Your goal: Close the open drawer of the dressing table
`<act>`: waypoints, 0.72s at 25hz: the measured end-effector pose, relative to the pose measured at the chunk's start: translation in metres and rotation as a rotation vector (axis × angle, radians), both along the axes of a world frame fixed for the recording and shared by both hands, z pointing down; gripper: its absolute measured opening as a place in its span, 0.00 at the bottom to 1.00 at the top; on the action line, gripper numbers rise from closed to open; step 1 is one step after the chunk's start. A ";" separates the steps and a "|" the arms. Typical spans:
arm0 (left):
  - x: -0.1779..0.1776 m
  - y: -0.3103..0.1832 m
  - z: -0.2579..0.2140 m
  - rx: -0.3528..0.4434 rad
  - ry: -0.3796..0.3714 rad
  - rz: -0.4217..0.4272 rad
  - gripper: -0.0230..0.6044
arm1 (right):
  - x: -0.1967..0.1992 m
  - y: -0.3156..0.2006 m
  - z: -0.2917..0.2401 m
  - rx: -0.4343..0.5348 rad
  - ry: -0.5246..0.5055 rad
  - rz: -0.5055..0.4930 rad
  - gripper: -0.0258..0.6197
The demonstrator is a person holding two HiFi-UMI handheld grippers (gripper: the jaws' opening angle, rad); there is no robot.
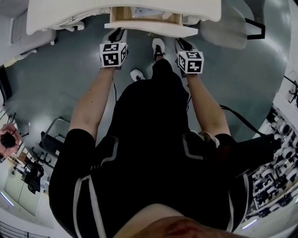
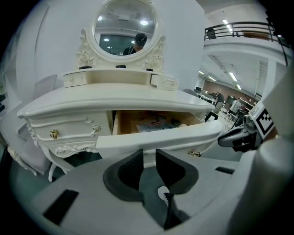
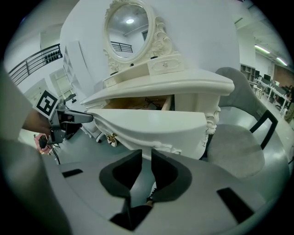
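The white dressing table (image 1: 70,14) stands at the top of the head view, with its middle drawer (image 1: 151,29) pulled out and its wooden inside showing. My left gripper (image 1: 116,36) and right gripper (image 1: 183,45) are held side by side just short of the drawer front. In the left gripper view the drawer front (image 2: 161,135) lies right above the left gripper (image 2: 148,153), whose jaws stand a narrow gap apart around nothing. The right gripper (image 3: 146,153) sits below the curved drawer front (image 3: 151,124), also slightly apart with nothing between. Papers (image 2: 156,124) lie inside the drawer.
A grey chair (image 3: 239,142) stands to the right of the table. An oval mirror (image 2: 126,27) and small upper drawers top the table. My shoes (image 1: 158,46) are on the grey floor under the drawer. Equipment racks (image 1: 279,153) line the right side.
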State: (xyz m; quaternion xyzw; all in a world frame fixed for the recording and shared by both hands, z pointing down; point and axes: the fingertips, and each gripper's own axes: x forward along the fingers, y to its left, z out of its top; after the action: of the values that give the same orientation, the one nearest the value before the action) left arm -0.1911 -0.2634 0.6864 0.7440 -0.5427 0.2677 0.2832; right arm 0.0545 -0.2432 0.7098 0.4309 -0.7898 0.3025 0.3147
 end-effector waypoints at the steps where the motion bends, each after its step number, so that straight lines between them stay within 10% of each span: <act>1: -0.001 -0.003 0.001 0.000 -0.001 -0.001 0.17 | 0.000 -0.004 0.000 -0.002 -0.001 0.002 0.14; 18: -0.006 -0.049 -0.002 0.014 -0.037 -0.016 0.17 | -0.004 -0.052 0.004 -0.019 -0.006 -0.017 0.15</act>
State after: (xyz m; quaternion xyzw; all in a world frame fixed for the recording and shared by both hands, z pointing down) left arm -0.1973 -0.3126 0.6846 0.7365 -0.5556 0.2756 0.2700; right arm 0.0503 -0.2947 0.7135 0.4202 -0.7915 0.3086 0.3189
